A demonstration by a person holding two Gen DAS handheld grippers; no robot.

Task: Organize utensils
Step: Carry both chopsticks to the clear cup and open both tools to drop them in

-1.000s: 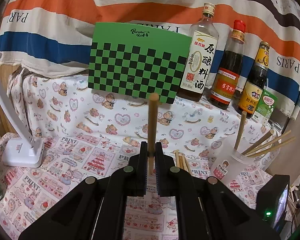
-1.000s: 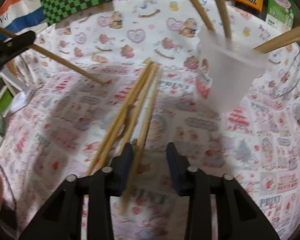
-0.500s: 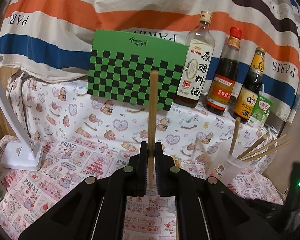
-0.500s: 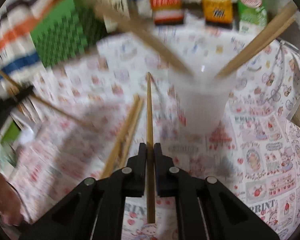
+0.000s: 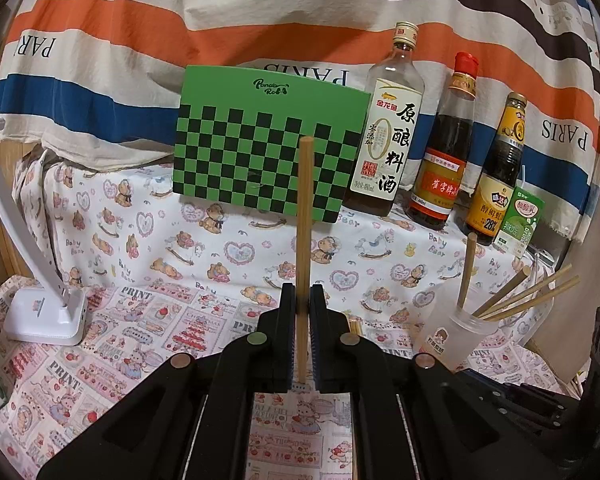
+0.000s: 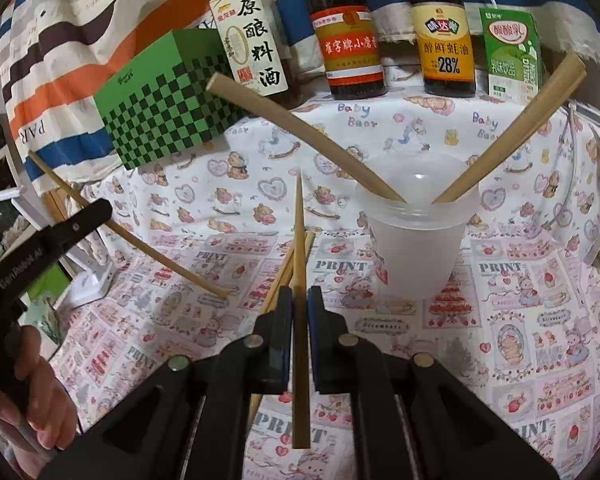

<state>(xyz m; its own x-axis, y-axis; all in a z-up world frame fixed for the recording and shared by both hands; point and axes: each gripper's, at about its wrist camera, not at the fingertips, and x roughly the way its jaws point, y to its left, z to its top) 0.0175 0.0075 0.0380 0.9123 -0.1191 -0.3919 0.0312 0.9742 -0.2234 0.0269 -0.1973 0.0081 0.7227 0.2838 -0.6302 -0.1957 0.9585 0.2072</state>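
My left gripper (image 5: 302, 300) is shut on a wooden chopstick (image 5: 304, 220) that points up and forward. My right gripper (image 6: 299, 300) is shut on another chopstick (image 6: 299, 240), held above the cloth just left of a frosted plastic cup (image 6: 418, 236). The cup holds several chopsticks (image 6: 300, 128); it also shows in the left wrist view (image 5: 456, 336) at the lower right. A few loose chopsticks (image 6: 290, 264) lie on the cloth under the right gripper. The left gripper (image 6: 40, 244) with its chopstick (image 6: 140, 240) shows at the left of the right wrist view.
A green checkered box (image 5: 268, 156), three sauce bottles (image 5: 440, 152) and a green carton (image 5: 520, 220) stand along the back. A white lamp base (image 5: 44, 316) sits at the left. A printed cloth (image 5: 140, 344) covers the table.
My right gripper closed on a chopstick from the pile and lifted it toward the cup. The left gripper rose slightly, still holding its chopstick.
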